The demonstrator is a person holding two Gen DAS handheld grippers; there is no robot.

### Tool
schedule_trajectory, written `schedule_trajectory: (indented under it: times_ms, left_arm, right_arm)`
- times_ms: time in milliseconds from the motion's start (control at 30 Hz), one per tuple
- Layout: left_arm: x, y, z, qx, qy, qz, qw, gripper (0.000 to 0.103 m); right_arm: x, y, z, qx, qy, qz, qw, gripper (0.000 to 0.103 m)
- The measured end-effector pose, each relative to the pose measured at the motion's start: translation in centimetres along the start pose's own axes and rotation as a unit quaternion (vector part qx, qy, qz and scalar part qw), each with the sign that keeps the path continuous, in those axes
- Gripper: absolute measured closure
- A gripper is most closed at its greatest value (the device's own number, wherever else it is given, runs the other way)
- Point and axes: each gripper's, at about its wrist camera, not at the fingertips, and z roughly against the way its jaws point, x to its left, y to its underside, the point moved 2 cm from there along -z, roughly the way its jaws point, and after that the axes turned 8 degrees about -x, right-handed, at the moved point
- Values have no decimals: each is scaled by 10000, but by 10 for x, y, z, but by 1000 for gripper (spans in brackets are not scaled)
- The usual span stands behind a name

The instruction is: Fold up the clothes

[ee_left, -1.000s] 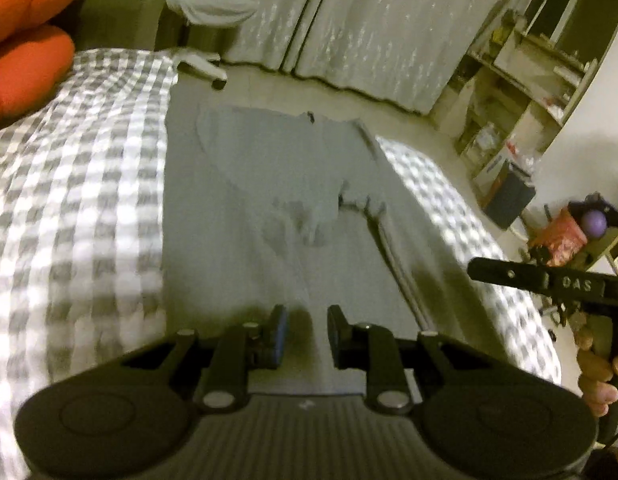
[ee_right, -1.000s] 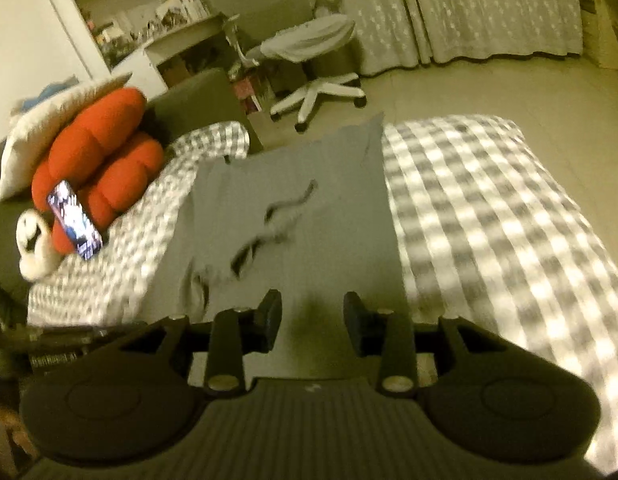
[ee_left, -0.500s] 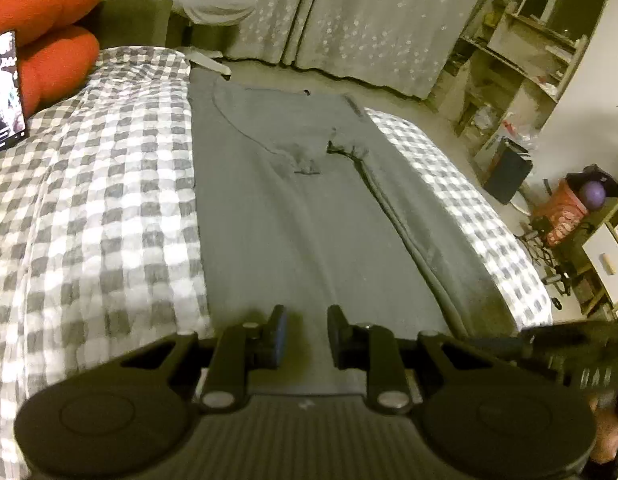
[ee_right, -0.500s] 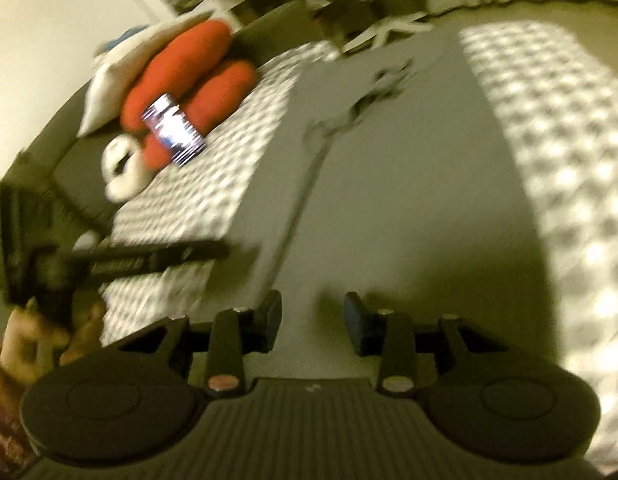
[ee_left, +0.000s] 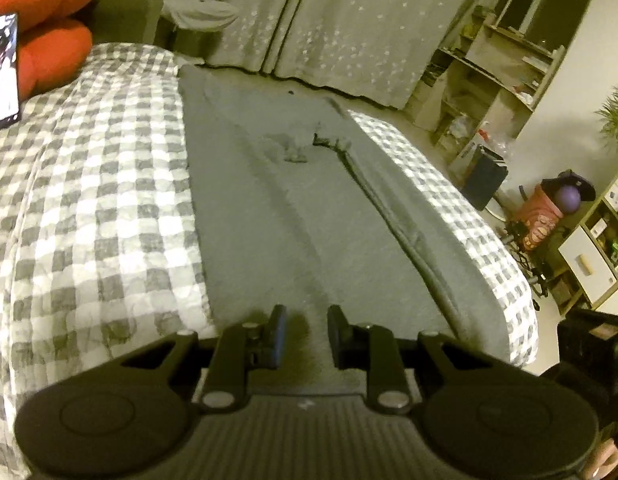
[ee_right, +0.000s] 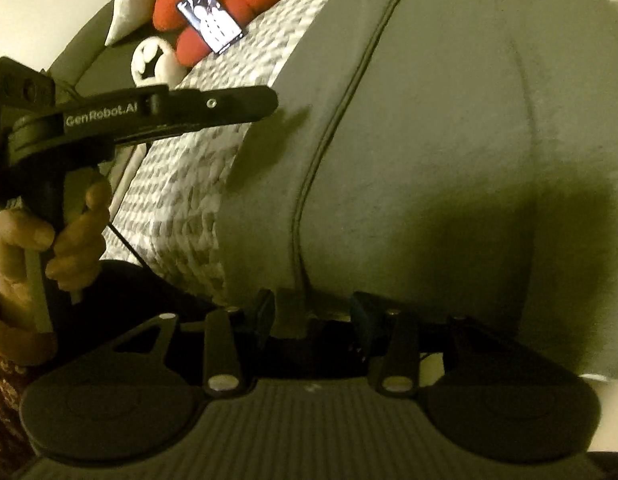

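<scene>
The grey trousers (ee_left: 293, 216) are lying flat, unfolded, ahead of both jaws. The left gripper (ee_left: 307, 334) is staying narrowly apart, empty; the right gripper (ee_right: 312, 316) is opening over the hem.

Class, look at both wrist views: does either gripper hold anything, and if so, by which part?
Nothing is held. The left gripper and the opening right gripper hover above the grey garment.

- The phone (ee_left: 3, 72) beside the red cushion (ee_left: 41, 20) is cut by the picture's left edge.
- The shelf (ee_left: 489, 80) contents are too blurred to tell.
</scene>
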Motion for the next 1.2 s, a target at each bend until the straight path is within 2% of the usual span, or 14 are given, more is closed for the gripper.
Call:
schedule_trajectory:
  times_ms: [133, 167, 200, 233, 367, 467, 600, 733, 800, 867, 933, 967, 1133, 1200]
  left_arm:
    - [0, 1, 2, 16, 118, 2, 9999, 81]
    - [-1, 1, 3, 6, 183, -2, 9998, 81]
    - [-1, 1, 3, 5, 243, -7, 9997, 81]
    - [-2, 2, 4, 5, 302, -13, 9995, 81]
    - [-5, 3, 5, 31, 550, -16, 9985, 81]
    - [-9, 3, 4, 34, 683, -54, 9976, 81]
    - [-9, 1, 0, 84, 601, -57, 9981, 81]
    - [-7, 2, -1, 149, 527, -77, 9985, 81]
    - [-5, 2, -3, 205, 417, -45, 9989, 81]
    - [-5, 3, -5, 251, 362, -70, 9990, 81]
    - [-6, 4, -7, 283, 325, -125, 9990, 81]
    - [-6, 5, -7, 299, 307, -152, 9990, 81]
    - [-7, 5, -8, 305, 274, -207, 9989, 81]
    - [-9, 5, -9, 319, 247, -257, 9989, 81]
  right_arm:
    - [5, 8, -6, 101, -91, 96, 9999, 57]
    - [6, 7, -7, 121, -65, 163, 9998, 68]
    - [7, 7, -7, 142, -53, 215, 9997, 88]
    - [7, 8, -4, 163, -96, 215, 9996, 91]
    - [12, 7, 14, 153, -270, 277, 9991, 96]
    - [20, 6, 27, 156, -267, 444, 9985, 96]
    - [19, 5, 33, 140, -145, 516, 9985, 96]
    - [19, 6, 36, 161, -97, 567, 9982, 96]
    - [21, 5, 33, 237, 27, 654, 9976, 87]
    - [17, 3, 28, 262, 106, 575, 9979, 86]
    - [12, -1, 26, 226, 76, 386, 9990, 66]
    - [10, -4, 25, 163, 26, 285, 9995, 50]
    - [2, -14, 16, -56, -106, -63, 9999, 49]
    - [-3, -15, 12, -53, -146, -271, 9995, 57]
